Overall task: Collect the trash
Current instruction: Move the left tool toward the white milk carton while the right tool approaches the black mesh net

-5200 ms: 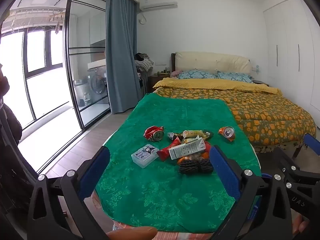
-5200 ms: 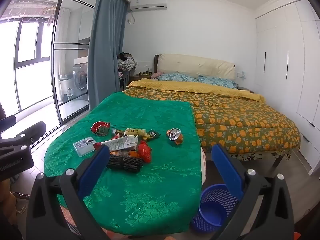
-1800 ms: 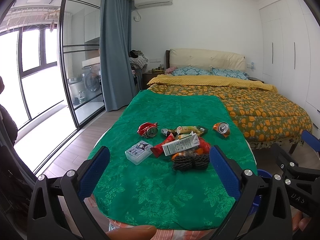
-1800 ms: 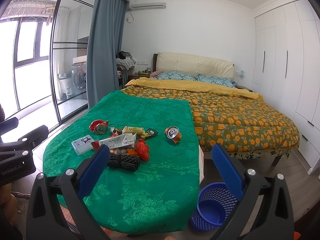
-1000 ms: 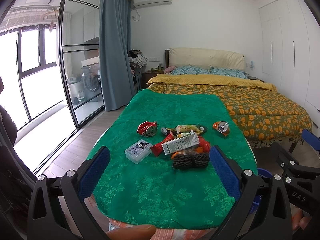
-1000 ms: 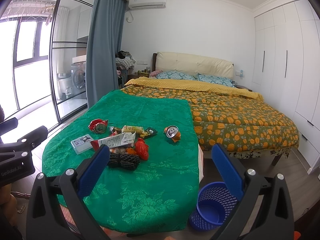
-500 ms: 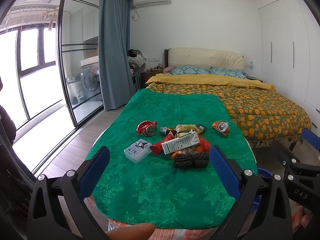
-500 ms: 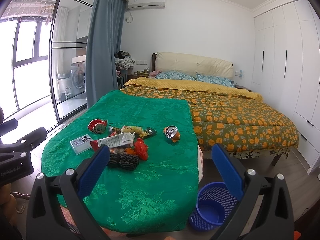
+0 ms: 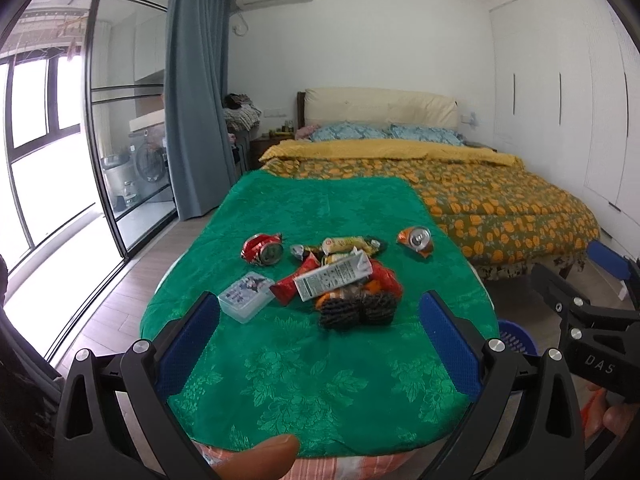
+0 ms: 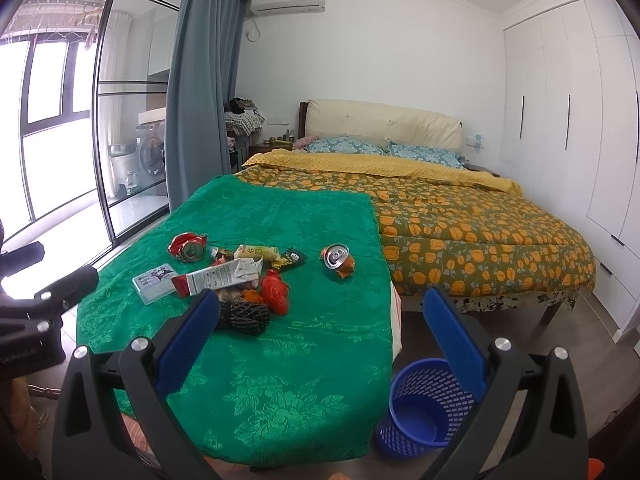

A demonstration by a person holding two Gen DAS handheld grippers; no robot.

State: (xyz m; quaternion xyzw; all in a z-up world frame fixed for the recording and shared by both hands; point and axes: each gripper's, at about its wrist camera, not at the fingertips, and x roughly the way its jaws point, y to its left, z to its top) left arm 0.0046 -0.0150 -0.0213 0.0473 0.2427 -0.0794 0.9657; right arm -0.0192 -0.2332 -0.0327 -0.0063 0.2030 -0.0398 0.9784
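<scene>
Your left gripper (image 9: 318,344) is showing black plastic arms along the bottom of the left wrist frame, each finger faced with a textured blue pad (image 9: 188,344), silver round screws sitting at the joints. Your right gripper (image 10: 320,340) is looking the same build in its own view: black frame with triangular cutouts, blue pads, silver screws. At the right edge of the left wrist frame its black body is carrying white letters "DAS". Your thumb tip (image 9: 260,454) is poking in at the bottom centre there; sleeves aren't showing.
</scene>
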